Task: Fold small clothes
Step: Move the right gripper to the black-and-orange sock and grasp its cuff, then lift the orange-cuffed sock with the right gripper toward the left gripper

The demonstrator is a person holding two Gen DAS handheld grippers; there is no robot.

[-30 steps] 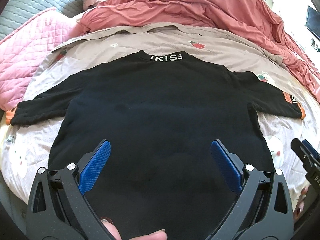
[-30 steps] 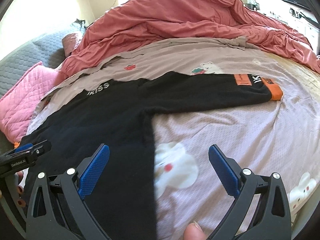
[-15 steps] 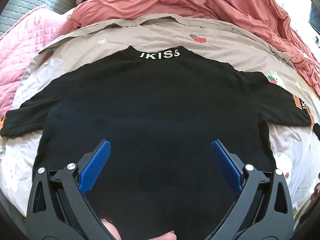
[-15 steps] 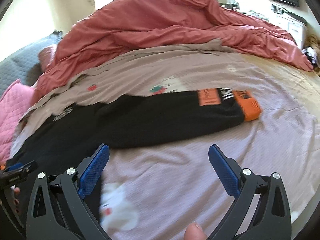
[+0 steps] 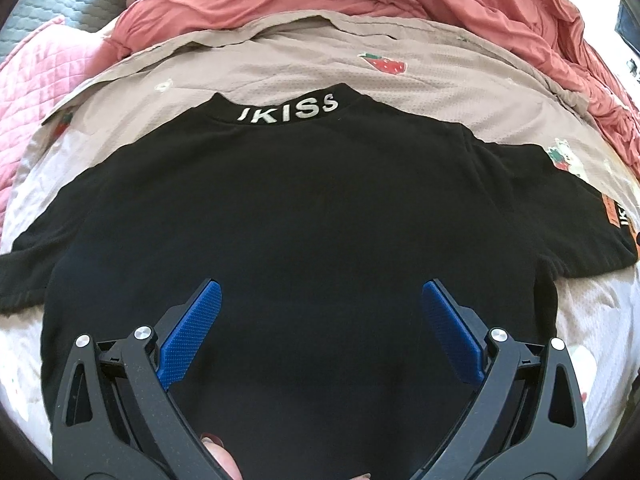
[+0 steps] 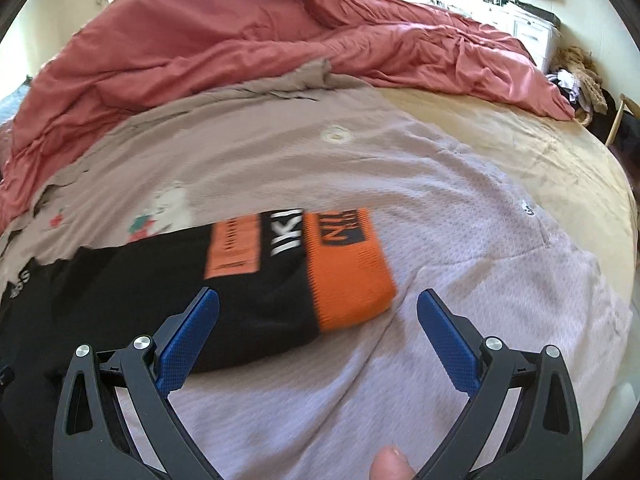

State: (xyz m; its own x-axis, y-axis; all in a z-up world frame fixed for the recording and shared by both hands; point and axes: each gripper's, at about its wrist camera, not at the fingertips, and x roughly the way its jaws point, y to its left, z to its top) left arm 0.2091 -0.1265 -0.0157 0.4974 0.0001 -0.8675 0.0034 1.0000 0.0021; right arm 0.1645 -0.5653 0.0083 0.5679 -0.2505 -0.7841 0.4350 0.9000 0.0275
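1. Hovering over the middle of the black sweater [image 5: 304, 216], my left gripper [image 5: 320, 320] has its blue pads [image 5: 192, 332] spread wide with nothing between them.
2. The sweater lies flat on the printed mauve blanket [image 5: 280, 56], collar lettered "IKISS" [image 5: 288, 110] at the far side and both sleeves stretched outward.
3. My right gripper [image 6: 318, 330] is likewise spread apart and empty, above the end of the sweater's right sleeve [image 6: 256, 292].
4. That sleeve ends in an orange cuff [image 6: 348, 280] lying between my right pads in the right wrist view, on the blanket; whether I touch it I cannot tell.
5. A rumpled red duvet [image 6: 224, 36] is heaped beyond the blanket, and a pink quilted cushion [image 5: 28, 92] sits at the far left.
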